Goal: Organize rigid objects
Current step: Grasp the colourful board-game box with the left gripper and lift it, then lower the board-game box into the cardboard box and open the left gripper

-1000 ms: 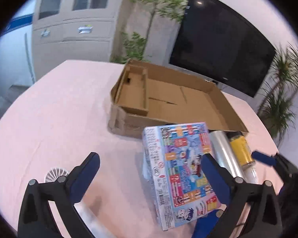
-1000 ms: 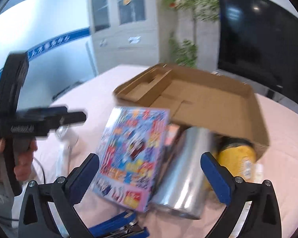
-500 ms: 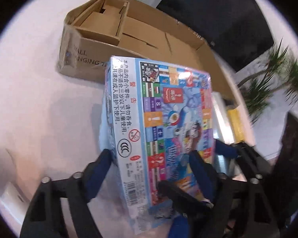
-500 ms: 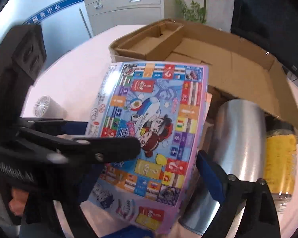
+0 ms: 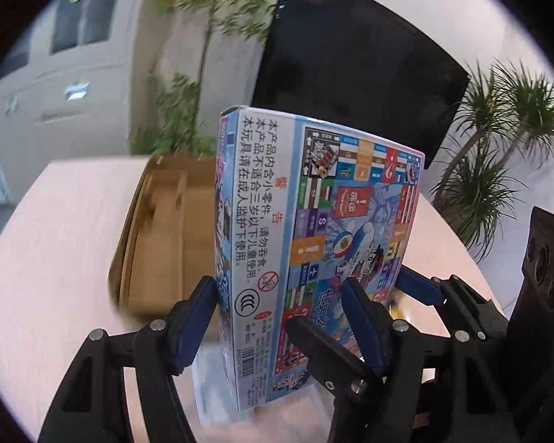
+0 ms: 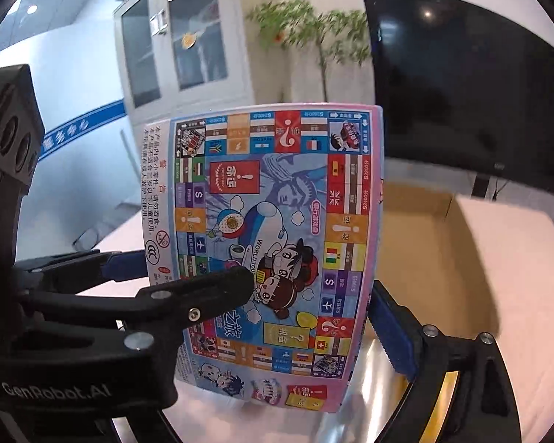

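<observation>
A colourful board game box [image 5: 314, 243] is lifted upright above the pink table [image 5: 55, 243]. My left gripper [image 5: 280, 317] is shut on the box across its thin sides. My right gripper [image 6: 262, 317] grips the same box [image 6: 269, 243] across its width; its right finger [image 6: 391, 332] presses the box's edge, and its left finger is hidden behind the left gripper's black body [image 6: 92, 313]. The open cardboard box [image 5: 158, 236] lies behind the game box, and shows in the right wrist view [image 6: 424, 243] too.
A silver cylinder [image 6: 373, 387] lies below the game box near my right finger. A black TV screen [image 5: 351, 74], potted plants [image 5: 491, 170] and a grey cabinet [image 6: 181, 48] stand beyond the table.
Both grippers closed on the game box and lifted it off the table, tilting it upright. The views rose with it.
</observation>
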A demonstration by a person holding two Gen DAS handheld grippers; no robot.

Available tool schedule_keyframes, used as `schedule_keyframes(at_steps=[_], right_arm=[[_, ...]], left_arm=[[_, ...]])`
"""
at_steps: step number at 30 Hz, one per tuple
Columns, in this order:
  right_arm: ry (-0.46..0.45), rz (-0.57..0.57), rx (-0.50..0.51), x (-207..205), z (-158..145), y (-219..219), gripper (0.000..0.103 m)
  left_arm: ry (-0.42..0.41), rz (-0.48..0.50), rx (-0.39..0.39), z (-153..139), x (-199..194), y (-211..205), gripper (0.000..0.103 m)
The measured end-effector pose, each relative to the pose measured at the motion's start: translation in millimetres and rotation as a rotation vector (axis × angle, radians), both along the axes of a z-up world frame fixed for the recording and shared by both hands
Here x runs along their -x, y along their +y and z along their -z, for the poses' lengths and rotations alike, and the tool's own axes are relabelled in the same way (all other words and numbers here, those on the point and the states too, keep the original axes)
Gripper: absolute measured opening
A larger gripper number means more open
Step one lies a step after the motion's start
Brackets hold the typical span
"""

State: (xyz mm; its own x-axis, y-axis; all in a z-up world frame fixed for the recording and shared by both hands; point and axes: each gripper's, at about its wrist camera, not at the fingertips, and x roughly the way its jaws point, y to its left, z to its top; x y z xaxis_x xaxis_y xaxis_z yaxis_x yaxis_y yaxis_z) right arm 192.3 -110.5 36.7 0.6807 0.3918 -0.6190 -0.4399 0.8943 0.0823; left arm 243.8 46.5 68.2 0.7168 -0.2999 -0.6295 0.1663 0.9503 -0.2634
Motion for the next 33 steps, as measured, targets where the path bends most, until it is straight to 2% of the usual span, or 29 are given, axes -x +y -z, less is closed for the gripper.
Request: schedule_keyframes(at_steps=[2, 5, 9, 10, 12, 13, 15, 17, 18, 21, 24, 25, 26, 28, 30, 33], right_arm=[[0.001, 0.019, -0.014, -32, -8, -1, 0.092], [0.076, 0.036, -0.041, -83, 2, -4, 0.092], [0.298, 0.045, -0.069, -151, 61, -2, 0.092], [0.393, 0.043, -0.059, -164, 85, 1, 0.091], [0.500, 0.037, -0.045, -174, 117, 5, 0.090], [0.534, 0.029, -0.021, -176, 131, 7, 0.088], [0.580, 0.034, 0.037, -180, 149, 11, 0.080], [0.631, 0.025, 0.045, -184, 161, 14, 0.068], [0.628, 0.012, 0.048, -185, 162, 16, 0.067], [0.595, -0.014, 0.111, -184, 162, 22, 0.075], [0.558, -0.045, 0.067, -172, 144, 16, 0.074], [0.535, -0.053, 0.049, -164, 132, 13, 0.076], [0.495, -0.045, 0.041, -152, 115, -1, 0.078], [0.424, -0.021, 0.019, -121, 87, -32, 0.086], [0.403, -0.010, -0.023, -88, 69, -65, 0.087], [0.433, 0.001, -0.036, -40, 63, -102, 0.087]], left_arm=[[0.013, 0.020, -0.011, -3, -26, 1, 0.069], [0.087, 0.042, -0.011, 9, -71, 0, 0.068], [0.268, 0.033, -0.012, 66, -116, 9, 0.067], [0.322, 0.025, -0.007, 85, -120, 14, 0.065], [0.392, -0.001, -0.020, 113, -119, 23, 0.054], [0.424, -0.007, -0.023, 124, -117, 26, 0.043], [0.427, -0.020, -0.024, 131, -107, 30, 0.042], [0.407, -0.007, 0.028, 125, -93, 35, 0.042], [0.402, 0.001, 0.039, 124, -87, 36, 0.042], [0.342, -0.015, 0.023, 108, -56, 37, 0.042], [0.243, -0.011, 0.040, 81, -13, 43, 0.046], [0.217, -0.015, 0.043, 72, -7, 47, 0.054], [0.180, -0.018, 0.043, 62, 9, 49, 0.072], [0.138, -0.029, 0.042, 54, 33, 46, 0.090], [0.149, -0.006, 0.077, 56, 54, 40, 0.090], [0.207, 0.062, 0.179, 69, 57, 25, 0.090]])
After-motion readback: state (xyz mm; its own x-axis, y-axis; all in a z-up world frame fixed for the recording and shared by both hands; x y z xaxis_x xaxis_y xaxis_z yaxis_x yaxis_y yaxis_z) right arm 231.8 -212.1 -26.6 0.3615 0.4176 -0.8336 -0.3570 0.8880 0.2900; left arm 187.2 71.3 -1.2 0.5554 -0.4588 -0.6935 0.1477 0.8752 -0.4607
